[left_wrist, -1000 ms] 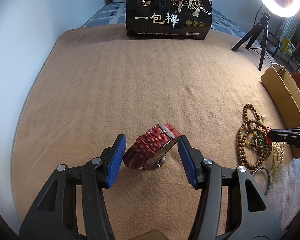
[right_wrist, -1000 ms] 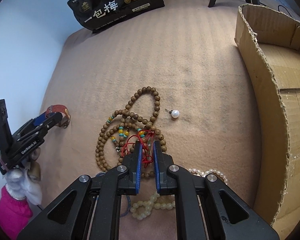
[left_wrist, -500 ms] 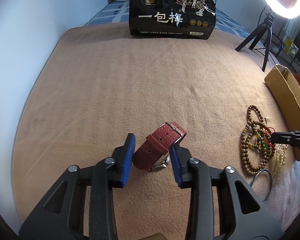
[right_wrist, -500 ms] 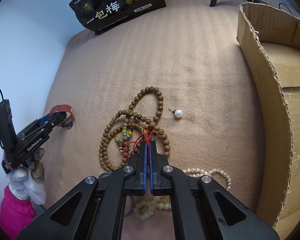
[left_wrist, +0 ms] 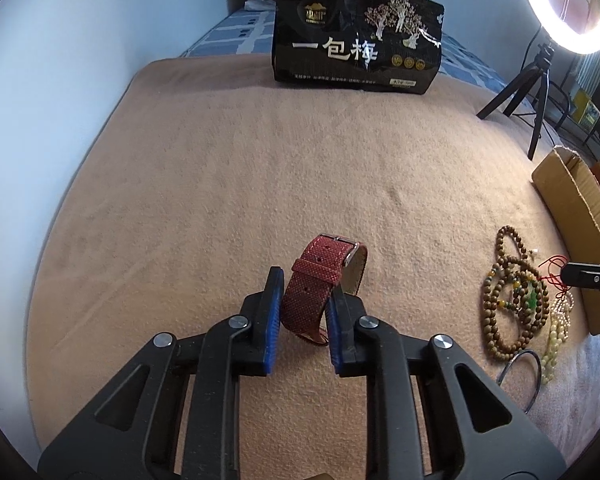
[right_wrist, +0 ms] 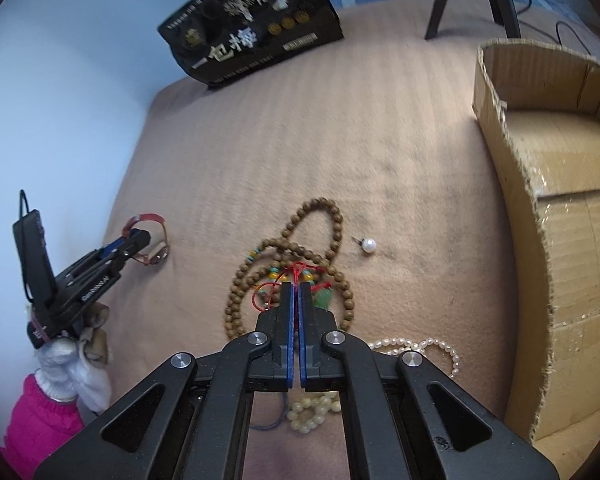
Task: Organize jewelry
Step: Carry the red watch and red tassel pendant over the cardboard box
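1. The wooden bead strands (right_wrist: pixel 288 264) lie on the blanket (right_wrist: pixel 400 140), left of the cardboard box (right_wrist: pixel 560 208).
2. The pearl earring (right_wrist: pixel 367 245) lies between the strands and the box.
3. The watch (left_wrist: pixel 324 284) sits well left of the strands.
4. The snack bag (left_wrist: pixel 356 36) stands far behind them.
5. The pearl string (right_wrist: pixel 420 346) lies nearer than the strands.

Both grippers were black plastic frames with triangular cut-outs and silver round screws at the pivots; the left gripper (left_wrist: pixel 302 302) and right gripper (right_wrist: pixel 296 312) carried blue ribbed pads (left_wrist: pixel 271 312); a white knit glove (right_wrist: pixel 66 368) — pink sleeve (right_wrist: pixel 40 428) below — covered the left hand.
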